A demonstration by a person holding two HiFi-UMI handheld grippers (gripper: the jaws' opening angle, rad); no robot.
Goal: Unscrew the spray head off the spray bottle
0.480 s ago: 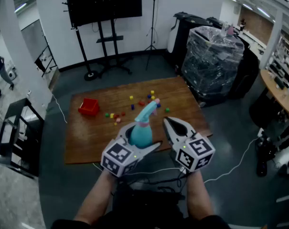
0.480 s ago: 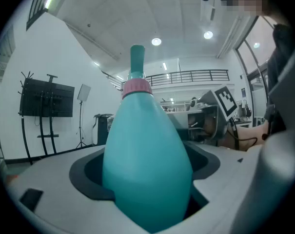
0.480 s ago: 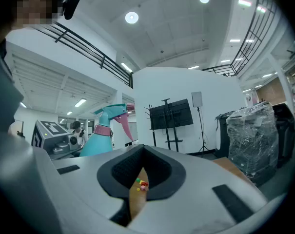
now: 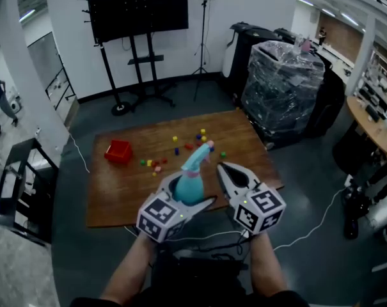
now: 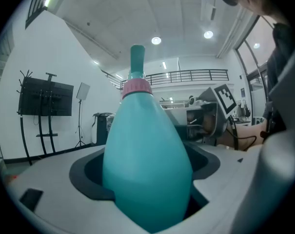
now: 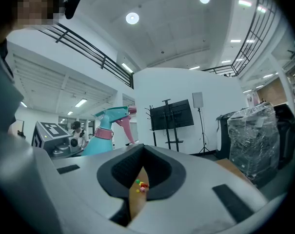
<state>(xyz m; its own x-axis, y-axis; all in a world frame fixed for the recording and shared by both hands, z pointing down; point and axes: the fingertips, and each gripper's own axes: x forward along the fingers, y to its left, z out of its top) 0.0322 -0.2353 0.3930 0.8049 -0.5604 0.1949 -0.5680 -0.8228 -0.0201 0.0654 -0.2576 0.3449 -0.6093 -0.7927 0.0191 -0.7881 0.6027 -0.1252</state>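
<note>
A teal spray bottle (image 4: 189, 185) with a pink collar (image 5: 136, 87) and a teal-and-pink spray head (image 4: 203, 152) stands upright between the jaws of my left gripper (image 4: 190, 195), which is shut on its wide body. In the left gripper view the bottle (image 5: 147, 165) fills the middle. Just right of the bottle is my right gripper (image 4: 226, 169), shut with nothing in it and apart from the bottle. In the right gripper view the spray head (image 6: 113, 115) shows up and to the left of those jaws (image 6: 141, 152).
Below lies a wooden table (image 4: 129, 187) with a red bin (image 4: 118, 151) and several small coloured cubes (image 4: 180, 147). A TV on a stand (image 4: 139, 11) is at the back, and a plastic-wrapped pallet (image 4: 283, 82) at the right. Cables (image 4: 308, 229) run over the floor.
</note>
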